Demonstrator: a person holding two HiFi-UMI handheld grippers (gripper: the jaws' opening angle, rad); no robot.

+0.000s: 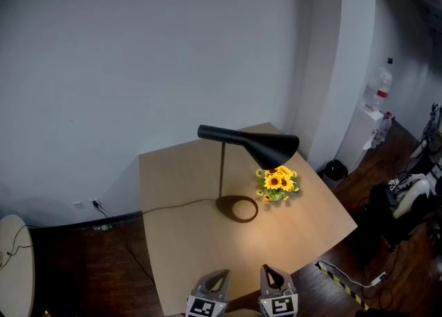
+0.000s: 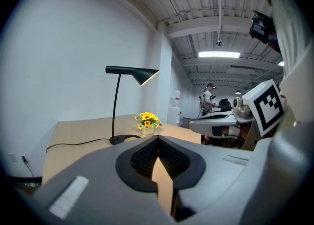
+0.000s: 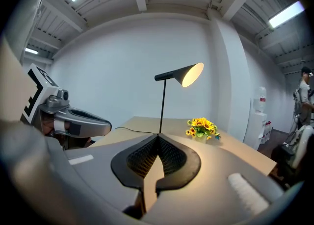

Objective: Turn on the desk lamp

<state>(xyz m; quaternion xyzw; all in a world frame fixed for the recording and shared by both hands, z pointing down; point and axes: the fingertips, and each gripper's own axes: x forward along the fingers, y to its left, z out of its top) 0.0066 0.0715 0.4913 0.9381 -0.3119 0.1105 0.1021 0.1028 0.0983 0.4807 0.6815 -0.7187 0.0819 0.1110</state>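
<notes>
Lamp (image 1: 248, 144) lit, mid-worktop (image 1: 186, 239), sunflowers (image 1: 276, 183) just beside its base. Left tool (image 1: 219, 277) and right tool (image 1: 271, 272) both closed, empty, at the near edge, well apart from lamp.

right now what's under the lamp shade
A small bunch of yellow flowers stands on the table roughly below the black shade, in a pool of light. The shade covers whatever is inside it from above; the right gripper view shows only a glowing interior.

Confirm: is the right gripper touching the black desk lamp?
Apart. Head view shows the right gripper at the near edge, with wooden tabletop separating it from the black desk lamp.
</notes>
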